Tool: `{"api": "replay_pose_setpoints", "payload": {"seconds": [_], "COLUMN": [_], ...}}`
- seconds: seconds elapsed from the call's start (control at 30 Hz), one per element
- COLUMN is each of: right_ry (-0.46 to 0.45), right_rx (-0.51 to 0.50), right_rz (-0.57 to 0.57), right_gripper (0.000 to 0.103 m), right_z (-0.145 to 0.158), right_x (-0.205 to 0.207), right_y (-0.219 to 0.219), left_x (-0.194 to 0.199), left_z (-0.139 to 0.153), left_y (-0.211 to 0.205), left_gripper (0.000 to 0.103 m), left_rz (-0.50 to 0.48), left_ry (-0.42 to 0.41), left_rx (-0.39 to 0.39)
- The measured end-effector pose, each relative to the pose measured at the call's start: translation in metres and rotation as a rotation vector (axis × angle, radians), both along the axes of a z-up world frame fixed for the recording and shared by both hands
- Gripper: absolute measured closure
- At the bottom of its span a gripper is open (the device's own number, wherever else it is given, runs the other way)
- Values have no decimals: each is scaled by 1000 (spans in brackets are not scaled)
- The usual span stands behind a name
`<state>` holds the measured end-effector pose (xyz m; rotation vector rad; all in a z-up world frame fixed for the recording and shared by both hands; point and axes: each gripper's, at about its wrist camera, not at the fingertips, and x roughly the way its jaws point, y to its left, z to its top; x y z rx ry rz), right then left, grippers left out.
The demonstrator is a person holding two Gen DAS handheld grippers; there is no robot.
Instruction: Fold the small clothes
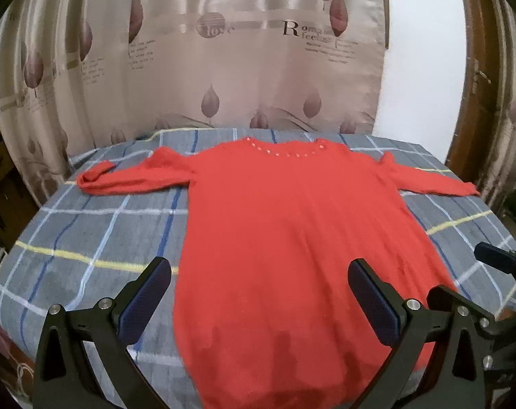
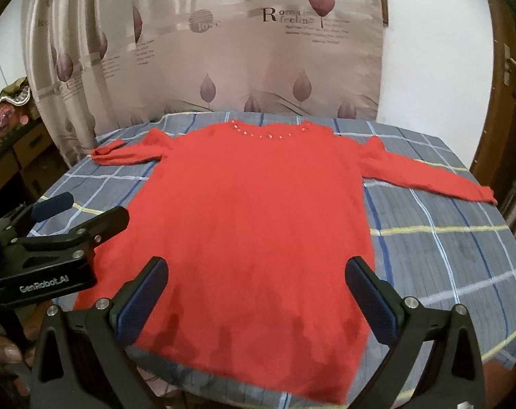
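A red sweater (image 1: 285,238) is laid flat on the checked tablecloth (image 1: 87,238), sleeves spread out to both sides. Near its hem, the left gripper (image 1: 259,293) and right gripper (image 2: 257,289) are held with jaws wide apart, nothing being grasped.

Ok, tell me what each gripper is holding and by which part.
Nothing is held. The left gripper and right gripper are both open above the hem end of the red sweater, which lies flat.

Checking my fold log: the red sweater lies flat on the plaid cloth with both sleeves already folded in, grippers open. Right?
Not quite: the red sweater lies flat on the plaid cloth, but both sleeves are spread outward, as the right wrist view shows. Left gripper and right gripper are open.
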<state>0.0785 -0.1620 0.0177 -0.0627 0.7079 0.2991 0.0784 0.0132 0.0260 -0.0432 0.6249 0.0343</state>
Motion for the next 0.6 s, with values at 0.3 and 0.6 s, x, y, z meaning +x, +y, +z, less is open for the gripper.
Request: {"api": "replay_pose_setpoints", "payload": {"seconds": [0.3, 0.6], "right_ry": [6, 57], "right_rx": [4, 75], "right_rz": [-20, -21], "right_gripper": [0, 0], "right_z": [2, -5], "right_x": [44, 95], "right_y": [5, -5], "left_x": [45, 87], "left_z": [2, -11], "left_y": [8, 8], "left_gripper": [0, 0], "left_rz": [22, 30], "left_ry": [5, 22], "left_rx": [-12, 13]}}
